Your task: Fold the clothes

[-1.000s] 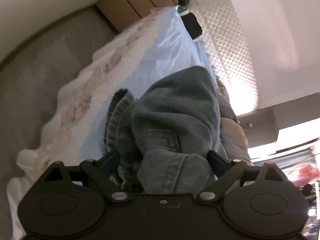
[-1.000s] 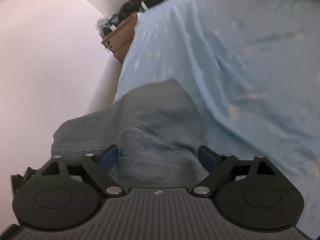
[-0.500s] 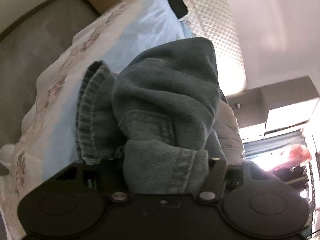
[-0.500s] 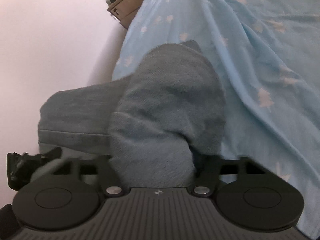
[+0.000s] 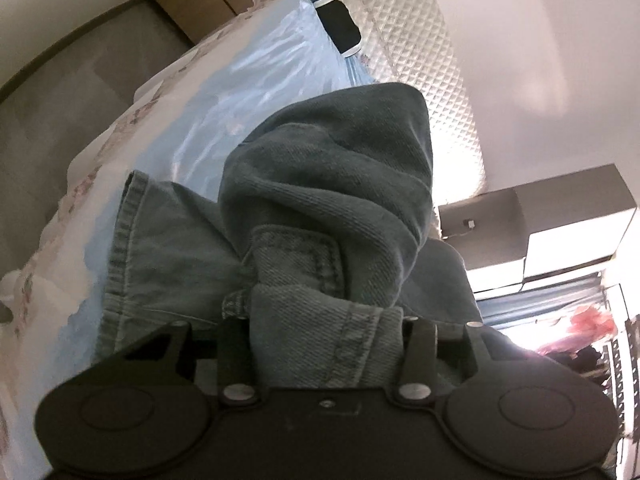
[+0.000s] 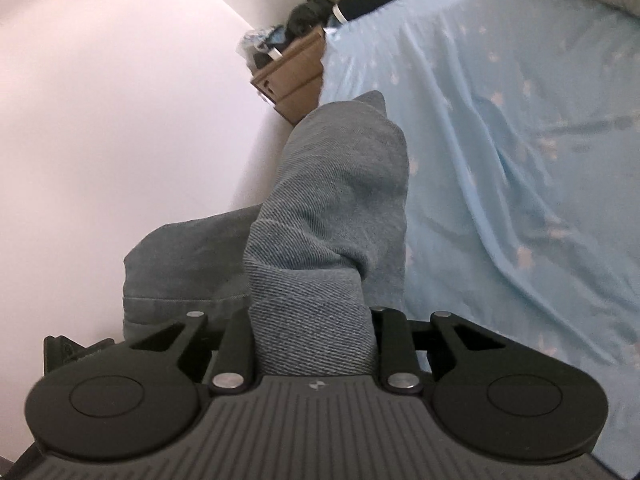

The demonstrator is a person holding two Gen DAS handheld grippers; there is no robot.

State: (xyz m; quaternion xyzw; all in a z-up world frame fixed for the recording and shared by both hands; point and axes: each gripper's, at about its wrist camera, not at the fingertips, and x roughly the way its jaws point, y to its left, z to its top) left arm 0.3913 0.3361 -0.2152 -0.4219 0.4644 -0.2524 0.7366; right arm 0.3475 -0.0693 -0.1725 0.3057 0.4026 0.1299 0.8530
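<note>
1. The jeans (image 5: 332,184), a bunched heap of blue-grey denim, hang gathered between two hand-held grippers above a bed, with a hemmed edge trailing down towards the sheet on the left wrist view.

2. The left gripper (image 5: 326,344) has denim packed between its fingers, which are closing on a stitched seam. A second ago those fingers stood wide apart around loose cloth.

3. The right gripper (image 6: 312,344) tells the same story: its fingers, spread a second ago, are closing on a thick fold of the jeans (image 6: 332,208), which fills the gap between them.

4. Both wrist views show the cloth lifted and drawn up from where it lay a second ago, with more of the bed showing beneath it. Judged from this, the pickup is made and the folding itself has hardly begun; the denim is still crumpled and needs spreading flat.

5. The bed (image 6: 520,160) carries a pale blue sheet with small star prints, rumpled into long creases, and a flowered frill along its edge in the left view.

6. Beyond lie a quilted white headboard (image 5: 432,80), a wooden bedside cabinet (image 6: 292,80) piled with dark things, a black-and-white object (image 5: 340,28) at the head of the bed, and plain pale walls.
</note>
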